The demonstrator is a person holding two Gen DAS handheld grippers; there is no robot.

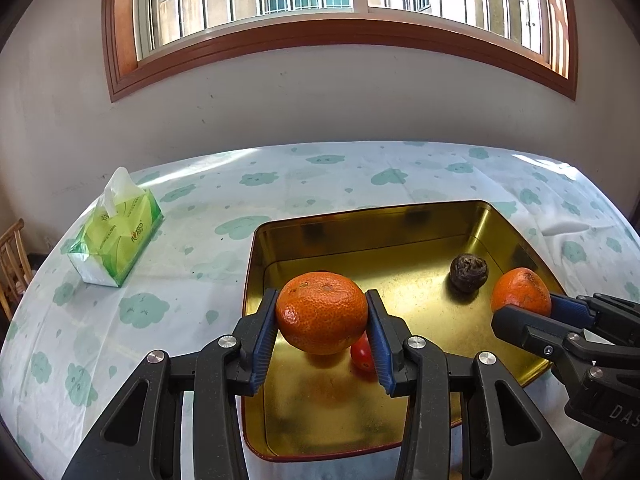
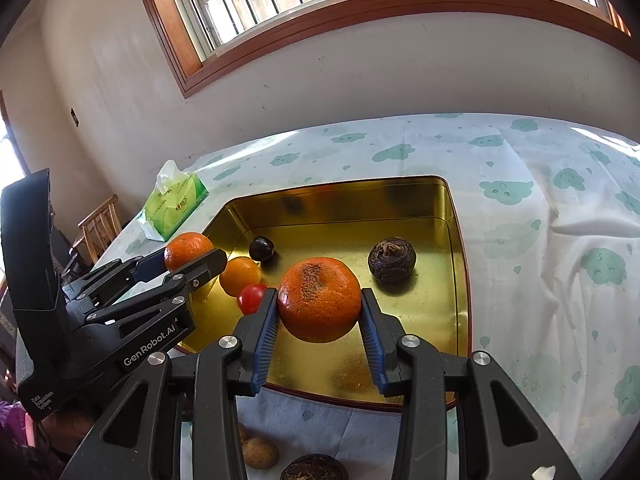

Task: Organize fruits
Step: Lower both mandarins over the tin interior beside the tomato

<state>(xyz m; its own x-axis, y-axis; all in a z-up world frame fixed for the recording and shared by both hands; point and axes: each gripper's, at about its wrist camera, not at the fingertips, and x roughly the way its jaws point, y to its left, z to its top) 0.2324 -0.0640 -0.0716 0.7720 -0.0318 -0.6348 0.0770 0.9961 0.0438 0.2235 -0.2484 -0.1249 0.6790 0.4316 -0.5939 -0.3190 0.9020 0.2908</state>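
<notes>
We see a room with a pale wall (image 1: 320,100) and a big window (image 1: 320,4) with a brown wood frame and bars. Under it stands a table (image 1: 120,280) with a white cloth that has green clouds on it. A wooden chair (image 2: 100,220) stands at the table's far left side.

On the table sits a big gold tray (image 1: 360,236) with a dark red edge. A green tissue pack (image 1: 116,232) lies on the cloth to the left of the tray, well apart from it.

Our left gripper (image 1: 322,316) squeezes an orange (image 1: 322,312) between its blue pads (image 1: 266,340). We hold it up over the near left part of the tray. Our right gripper (image 2: 320,312) squeezes a second orange (image 2: 319,300) with a rough brown patch on top. It hangs over the near part of the tray.

Inside the tray lie smaller things. A dark wrinkled fruit (image 2: 392,259) sits to the right, beyond the right gripper. A smaller orange fruit (image 2: 240,275) lies to the left, and a red tomato (image 2: 251,298) sits just beside it, close to the right gripper's left pad. A small dark round fruit (image 2: 261,248) lies behind them.

On the cloth in front of the tray, near us, lie a brown nut (image 2: 260,452) and one more dark fruit (image 2: 314,470).
</notes>
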